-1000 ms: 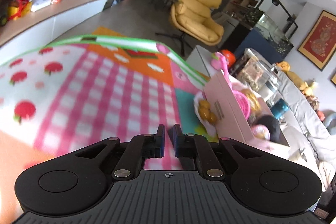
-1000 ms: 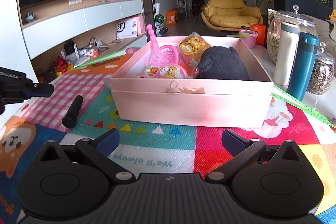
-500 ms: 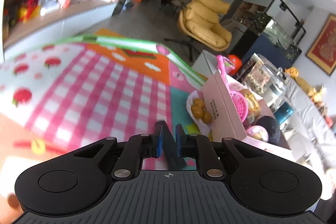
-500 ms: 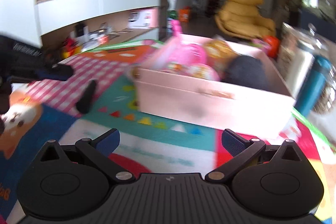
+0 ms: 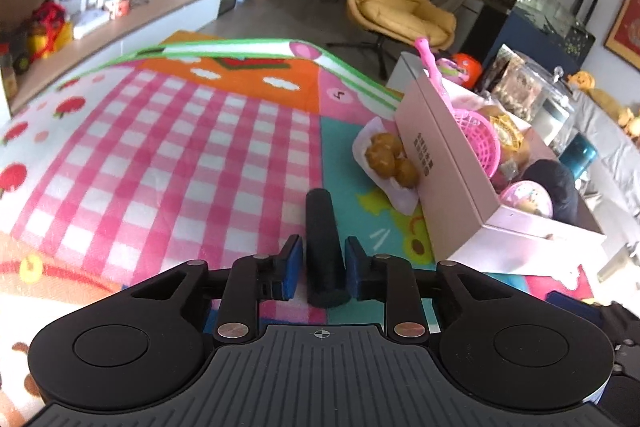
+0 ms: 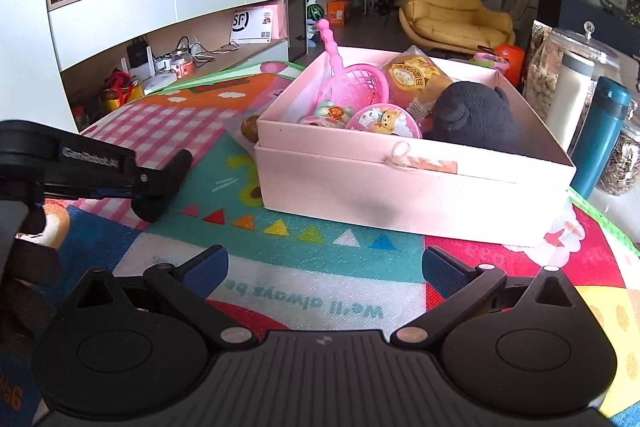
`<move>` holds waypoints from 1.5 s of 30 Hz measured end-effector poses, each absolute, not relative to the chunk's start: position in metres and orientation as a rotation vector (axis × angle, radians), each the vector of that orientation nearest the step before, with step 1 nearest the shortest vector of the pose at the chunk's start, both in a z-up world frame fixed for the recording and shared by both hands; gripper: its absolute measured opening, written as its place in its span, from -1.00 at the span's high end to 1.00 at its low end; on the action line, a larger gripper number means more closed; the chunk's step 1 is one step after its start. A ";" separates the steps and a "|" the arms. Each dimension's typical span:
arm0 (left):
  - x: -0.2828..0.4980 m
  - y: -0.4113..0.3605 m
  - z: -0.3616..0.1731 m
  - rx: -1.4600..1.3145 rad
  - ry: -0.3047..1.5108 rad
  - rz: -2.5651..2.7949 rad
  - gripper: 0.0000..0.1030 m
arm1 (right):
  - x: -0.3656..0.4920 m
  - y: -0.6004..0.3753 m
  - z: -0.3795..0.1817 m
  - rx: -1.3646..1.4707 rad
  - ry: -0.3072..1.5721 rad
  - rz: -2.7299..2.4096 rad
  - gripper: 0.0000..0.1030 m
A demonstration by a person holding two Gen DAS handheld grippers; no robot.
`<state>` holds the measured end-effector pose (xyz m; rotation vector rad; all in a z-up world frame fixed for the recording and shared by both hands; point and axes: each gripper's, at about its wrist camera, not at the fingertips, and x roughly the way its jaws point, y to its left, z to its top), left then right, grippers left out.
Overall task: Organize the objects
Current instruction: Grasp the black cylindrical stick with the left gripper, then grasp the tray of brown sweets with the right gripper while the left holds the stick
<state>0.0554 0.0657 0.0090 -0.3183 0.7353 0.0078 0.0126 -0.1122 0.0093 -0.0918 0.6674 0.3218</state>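
Observation:
A black cylinder lies on the colourful play mat, also seen in the right wrist view. My left gripper is open with its blue pads on either side of the cylinder, a small gap left on each side. A pink box holds a pink net scoop, a black plush, round toys and a snack bag. A packet of round brown snacks leans on the box's left side. My right gripper is wide open and empty in front of the box.
A teal bottle, a white bottle and glass jars stand right of the box. A yellow armchair and a shelf unit are behind the mat.
My left gripper has moved forward and down over the black cylinder and its jaws have opened around it. The right gripper swung briefly and returned to face the box.

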 end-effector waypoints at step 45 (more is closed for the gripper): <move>-0.015 0.157 -0.003 -0.403 0.584 -0.014 0.55 | 0.234 0.091 0.017 -0.511 0.898 0.042 0.24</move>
